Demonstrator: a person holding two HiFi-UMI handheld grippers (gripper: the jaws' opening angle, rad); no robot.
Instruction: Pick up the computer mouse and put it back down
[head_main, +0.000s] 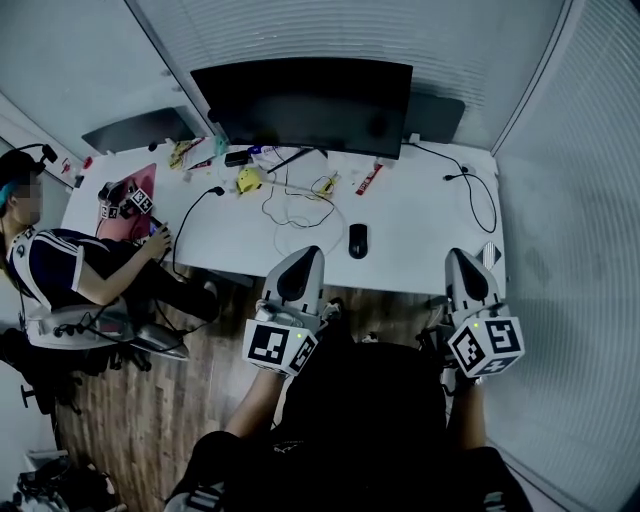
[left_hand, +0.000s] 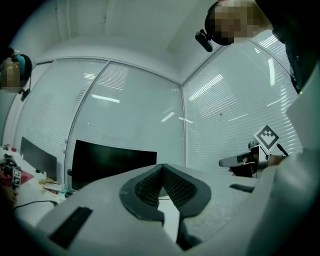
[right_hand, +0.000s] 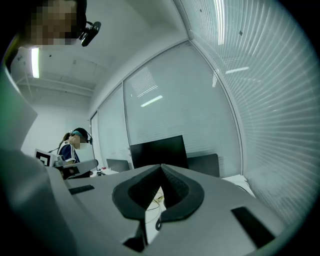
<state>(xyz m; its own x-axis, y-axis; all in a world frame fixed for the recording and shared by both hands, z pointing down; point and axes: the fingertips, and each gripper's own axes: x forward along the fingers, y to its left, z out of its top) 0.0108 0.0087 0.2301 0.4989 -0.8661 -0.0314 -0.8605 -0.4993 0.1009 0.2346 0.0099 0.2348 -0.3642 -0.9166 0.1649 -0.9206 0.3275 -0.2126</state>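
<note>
The black computer mouse lies on the white desk, near its front edge and in front of the monitor. My left gripper hovers by the desk's front edge, just left of the mouse and nearer to me. Its jaws meet at the tips with nothing between them. My right gripper is held at about the same height, well to the right of the mouse. It is shut and empty too. Neither gripper touches the mouse. Both point roughly level toward the monitor.
A large black monitor stands at the back of the desk. Loose cables, a yellow object and small items lie in front of it. Another person sits at the desk's left end with a marker-cube gripper. Blind-covered glass walls surround the desk.
</note>
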